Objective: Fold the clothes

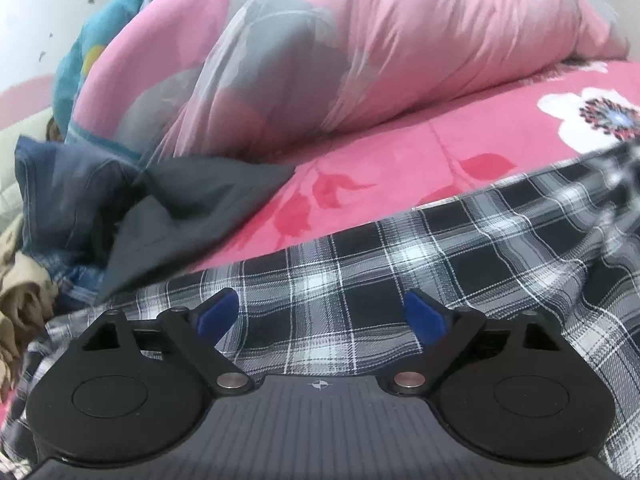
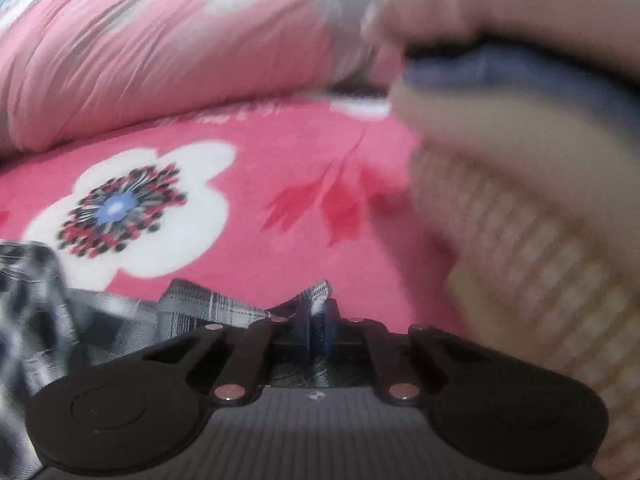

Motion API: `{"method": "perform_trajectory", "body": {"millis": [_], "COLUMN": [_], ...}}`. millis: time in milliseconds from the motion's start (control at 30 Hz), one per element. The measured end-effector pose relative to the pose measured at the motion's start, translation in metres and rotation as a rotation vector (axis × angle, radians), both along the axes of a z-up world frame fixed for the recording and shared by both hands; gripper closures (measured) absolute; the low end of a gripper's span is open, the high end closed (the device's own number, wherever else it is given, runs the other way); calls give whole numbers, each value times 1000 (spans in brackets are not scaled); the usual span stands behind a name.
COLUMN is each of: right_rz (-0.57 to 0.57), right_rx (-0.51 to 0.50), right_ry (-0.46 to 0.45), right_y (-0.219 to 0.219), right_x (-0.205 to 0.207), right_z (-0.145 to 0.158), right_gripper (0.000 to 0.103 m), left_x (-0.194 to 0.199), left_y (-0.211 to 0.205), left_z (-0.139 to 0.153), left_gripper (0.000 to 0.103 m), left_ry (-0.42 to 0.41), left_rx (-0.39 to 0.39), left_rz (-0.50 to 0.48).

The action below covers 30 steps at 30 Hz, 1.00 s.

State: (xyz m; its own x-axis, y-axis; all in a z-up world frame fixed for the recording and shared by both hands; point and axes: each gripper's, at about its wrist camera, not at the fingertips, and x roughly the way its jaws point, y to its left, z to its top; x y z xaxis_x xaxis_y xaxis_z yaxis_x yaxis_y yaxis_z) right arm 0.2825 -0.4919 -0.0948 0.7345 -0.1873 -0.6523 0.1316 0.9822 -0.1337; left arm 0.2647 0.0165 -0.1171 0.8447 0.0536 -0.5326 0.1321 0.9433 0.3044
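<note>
A black, grey and white plaid garment (image 1: pixel 400 256) lies spread over the pink bed sheet. My left gripper (image 1: pixel 320 308) hovers just above it, open, and nothing sits between its blue pads (image 1: pixel 424 314). In the right wrist view the same plaid garment (image 2: pixel 200 306) lies bunched at the lower left. One of its edges rises in a small peak between the fingers of my right gripper (image 2: pixel 319 312), which is shut on that edge. This view is blurred.
A rolled pink and grey floral quilt (image 1: pixel 340 52) fills the back of the bed. The pink flowered sheet (image 2: pixel 280 160) lies beyond the garment. Dark grey clothing (image 1: pixel 180 216), blue cloth and tan cloth (image 1: pixel 24 292) are piled at the left. A blurred beige ribbed fabric (image 2: pixel 520 220) looms at the right.
</note>
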Motion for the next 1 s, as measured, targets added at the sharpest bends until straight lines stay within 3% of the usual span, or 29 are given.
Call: {"method": "perform_trajectory", "body": {"millis": [133,400,533,667,700,767,833,900,933,967,1000], "right_rz": [-116,-209,-227,-194,-177,-138,-85,-67,-66,-66,-72], "right_rx": [-192,-338,-385,-502,-523,-554,-538,-547,-529,-485,-431], "right_ry": [-57,-65,3,85,91,90,51,21,2,-20,-48], "right_y": [1,2,-2,12,16,25,32,39,40,40,37], "right_x": [3,20,33,44,42,34,16,-4,-16,-30,-46], "right_z": [-3,-32,-45,-51,-49,-41,-26,-9,3,16,30], "right_gripper": [97,99,100,96,92,69,57,54,47,34,32], "left_x": [1,2,2,1,1,0,0,1,1,1,1], "left_y": [2,1,1,-1,-1,-1,-1,-1,-2,-2,-2], "left_z": [-1,-1,-1,-1,-1,-2,-2,-2,-2,-1,-1], "left_gripper": [12,12,12,11,11,11,10,9,9,9,9], "left_ry": [5,3,4,1,0,0,1,1,2,2,1], "left_rx": [-14,-11,-13,-3,0,4,5,9,12,15,20], "left_rz": [11,16,18,19,19,20,22,23,24,24,24]}}
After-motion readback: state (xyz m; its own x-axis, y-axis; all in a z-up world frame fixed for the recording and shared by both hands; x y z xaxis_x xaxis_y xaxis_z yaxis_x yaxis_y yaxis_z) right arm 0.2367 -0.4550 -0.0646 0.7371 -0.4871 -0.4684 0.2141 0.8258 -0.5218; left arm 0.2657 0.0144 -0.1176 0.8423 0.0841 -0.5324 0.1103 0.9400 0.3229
